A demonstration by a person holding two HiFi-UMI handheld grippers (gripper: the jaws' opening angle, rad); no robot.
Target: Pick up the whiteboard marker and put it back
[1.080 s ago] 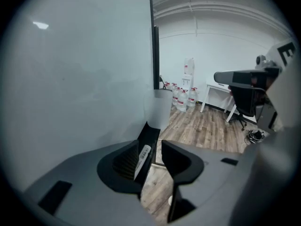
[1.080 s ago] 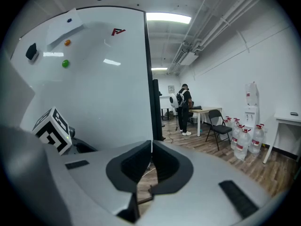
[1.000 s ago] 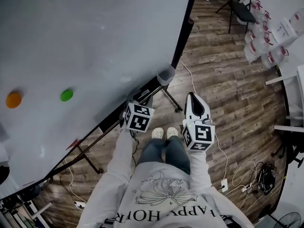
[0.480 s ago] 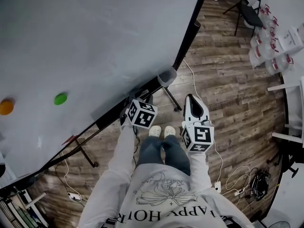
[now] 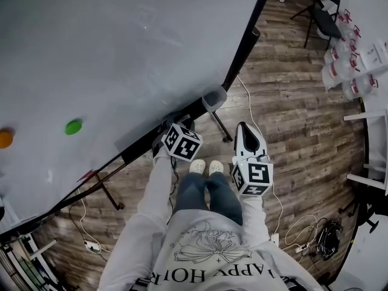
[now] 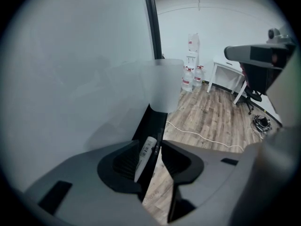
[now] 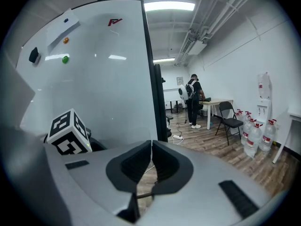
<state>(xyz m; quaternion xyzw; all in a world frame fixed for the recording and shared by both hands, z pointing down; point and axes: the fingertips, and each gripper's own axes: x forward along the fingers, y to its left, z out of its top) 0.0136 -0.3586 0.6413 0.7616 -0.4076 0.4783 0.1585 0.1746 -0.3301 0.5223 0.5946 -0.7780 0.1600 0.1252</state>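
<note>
Head view first: your left gripper reaches down to the black tray along the lower edge of the whiteboard, near a clear cup at the tray's end. Your right gripper hangs apart from the board over the wood floor, just beyond your shoes. Left gripper view: the marker — white, with a barcode label facing up — lies in the tray between your jaws, which stand apart. It sits against the left jaw with a dark sliver of gap to the right one, so they are not clamped on it. Right gripper view: your jaws are pressed together with nothing between them — they point along the board toward a person at a far table.
</note>
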